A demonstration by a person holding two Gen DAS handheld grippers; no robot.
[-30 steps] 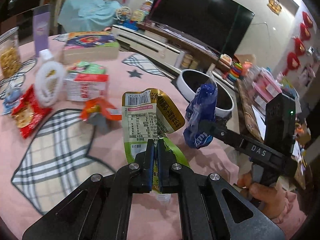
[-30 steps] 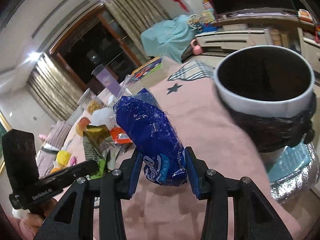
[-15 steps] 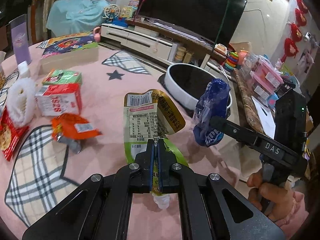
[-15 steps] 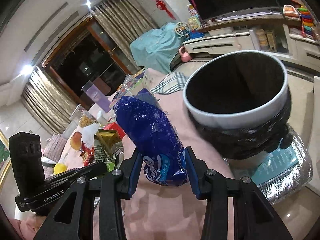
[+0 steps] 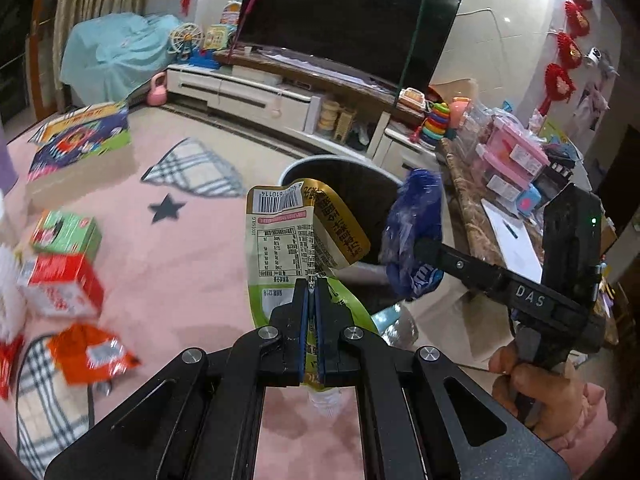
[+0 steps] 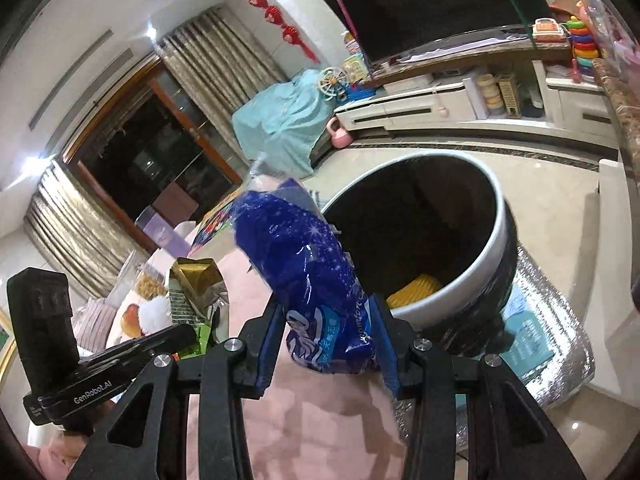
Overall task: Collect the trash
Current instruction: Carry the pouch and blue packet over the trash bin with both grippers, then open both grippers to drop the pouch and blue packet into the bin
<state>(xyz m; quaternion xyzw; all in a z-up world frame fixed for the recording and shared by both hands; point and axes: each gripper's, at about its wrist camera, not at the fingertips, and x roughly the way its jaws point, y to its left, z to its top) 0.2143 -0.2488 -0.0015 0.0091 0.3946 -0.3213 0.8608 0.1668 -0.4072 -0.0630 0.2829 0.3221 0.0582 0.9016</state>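
My left gripper (image 5: 311, 292) is shut on a green and gold food pouch (image 5: 288, 240), held upright over the pink table edge. My right gripper (image 6: 330, 312) is shut on a blue plastic tissue wrapper (image 6: 308, 272), held just before the rim of the white round trash bin (image 6: 492, 248). The bin (image 5: 304, 164) stands on the floor beyond the table edge; a yellow item (image 6: 416, 290) lies inside. In the left wrist view the blue wrapper (image 5: 412, 236) hangs over the bin's right side. The pouch (image 6: 196, 292) shows left in the right wrist view.
On the pink tablecloth (image 5: 192, 256) lie an orange wrapper (image 5: 92, 356), a red and white carton (image 5: 64, 288), a green box (image 5: 66, 234) and a colourful flat box (image 5: 80, 136). A TV cabinet (image 5: 256, 92) and a cluttered marble counter (image 5: 472, 208) stand behind the bin.
Both grippers have moved forward with their loads toward the bin. The bin is nearer and its inside now shows in the right wrist view. Table items slid left and back.
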